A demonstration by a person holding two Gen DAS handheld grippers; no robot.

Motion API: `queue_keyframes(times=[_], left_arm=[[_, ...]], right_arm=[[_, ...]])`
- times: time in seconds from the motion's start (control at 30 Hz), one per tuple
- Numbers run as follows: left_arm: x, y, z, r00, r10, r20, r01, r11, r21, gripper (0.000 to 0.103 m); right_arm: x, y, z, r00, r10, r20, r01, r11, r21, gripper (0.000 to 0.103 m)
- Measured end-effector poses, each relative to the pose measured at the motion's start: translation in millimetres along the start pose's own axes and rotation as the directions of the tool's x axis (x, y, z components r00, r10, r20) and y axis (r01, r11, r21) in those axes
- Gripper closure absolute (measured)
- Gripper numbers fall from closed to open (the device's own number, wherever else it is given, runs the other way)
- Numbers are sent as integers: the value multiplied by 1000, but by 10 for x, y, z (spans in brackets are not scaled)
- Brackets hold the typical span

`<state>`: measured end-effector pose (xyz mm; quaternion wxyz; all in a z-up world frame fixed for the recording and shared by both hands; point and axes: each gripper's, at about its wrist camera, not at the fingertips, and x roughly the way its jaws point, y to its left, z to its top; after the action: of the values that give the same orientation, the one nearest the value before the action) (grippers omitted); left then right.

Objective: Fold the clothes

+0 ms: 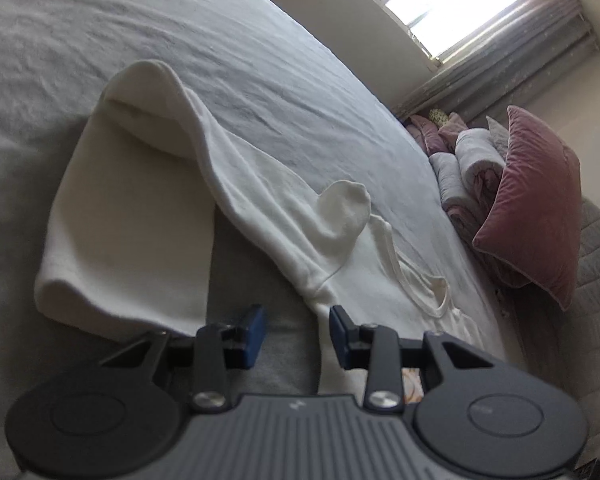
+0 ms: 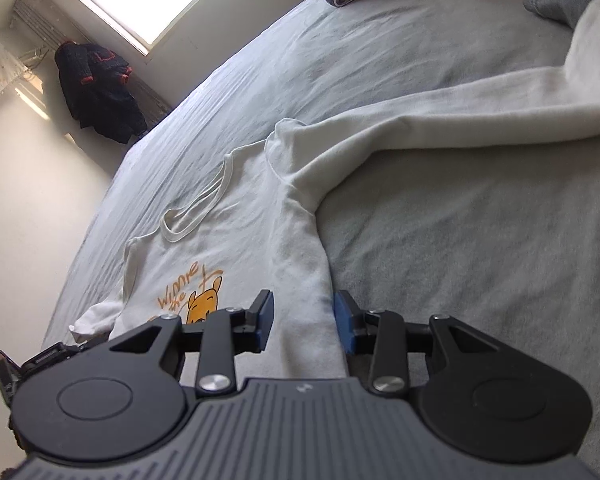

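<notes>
White Winnie the Pooh sweatshirt [image 2: 260, 220] lies spread on the grey bed [image 2: 460, 260], print up. Left claw [image 1: 297, 334] hovers released at the sweatshirt's side edge, jaws apart with nothing between them. Right claw [image 2: 304, 320] is spread wide too, straddling the sweatshirt's other side seam below the armpit. One sleeve [image 1: 220, 168] is draped back across the bed. Pink cushion [image 1: 536, 204] sits beyond the sweatshirt's collar.

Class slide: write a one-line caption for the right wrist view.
Right gripper, jaws open, straddles the side edge of a white sweatshirt spread on a grey bed.
</notes>
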<state>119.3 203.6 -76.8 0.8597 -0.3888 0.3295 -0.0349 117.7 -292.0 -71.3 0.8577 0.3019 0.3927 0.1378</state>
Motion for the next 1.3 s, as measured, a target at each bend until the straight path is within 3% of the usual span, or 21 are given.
queue_keyframes(times=[0.13, 0.17, 0.2, 0.27, 0.33, 0.43, 0.5, 0.63, 0.8, 0.93, 1.13, 1.17, 1.27, 1.3], left_arm=[[160, 34, 39, 998, -64, -16, 63, 995, -72, 81], [193, 15, 44, 998, -65, -16, 63, 996, -66, 86], [218, -10, 44, 998, -56, -12, 55, 997, -54, 98], [226, -82, 28, 1000, 5, 19, -4, 1000, -12, 102], [154, -248, -5, 991, 100, 94, -110, 988, 106, 102], [177, -499, -79, 966, 207, 155, -243, 930, 275, 102], [221, -554, -91, 951, 263, 160, -302, 898, 320, 102], [65, -370, 51, 978, 206, 42, -210, 962, 174, 98], [-203, -246, -66, 984, 152, -89, -135, 976, 173, 86], [-327, -150, -238, 985, 83, -148, -58, 984, 169, 78], [-459, -161, -410, 986, 72, -152, -42, 980, 196, 84], [-467, -190, -447, 986, 90, -141, -58, 974, 217, 97], [-488, -294, -565, 983, 155, -100, -121, 951, 286, 101], [-490, -373, -619, 975, 213, -69, -179, 925, 334, 101]], right_arm=[[-21, -162, -15, 998, 61, 7, -61, 996, 63, 65], [-27, -191, -9, 997, 73, 10, -73, 994, 84, 65], [-23, -208, -5, 997, 80, 12, -81, 992, 98, 65], [-24, -217, -1, 996, 88, 12, -89, 990, 106, 65], [-34, -214, -4, 996, 93, 12, -93, 990, 103, 65], [-49, -202, 3, 996, 89, 8, -89, 992, 88, 65], [-54, -186, 3, 996, 84, 6, -84, 994, 76, 65], [-76, -177, 5, 997, 78, -3, -77, 995, 65, 65], [-120, -226, 7, 996, 87, -23, -85, 993, 78, 65], [-167, -273, -23, 993, 108, -43, -103, 989, 110, 65], [-251, -207, -121, 992, 104, -73, -99, 993, 60, 65], [-262, -191, -138, 992, 101, -76, -97, 994, 46, 65], [-303, -170, -186, 994, 80, -75, -79, 997, 25, 72], [-316, -168, -200, 995, 69, -73, -68, 997, 19, 75]])
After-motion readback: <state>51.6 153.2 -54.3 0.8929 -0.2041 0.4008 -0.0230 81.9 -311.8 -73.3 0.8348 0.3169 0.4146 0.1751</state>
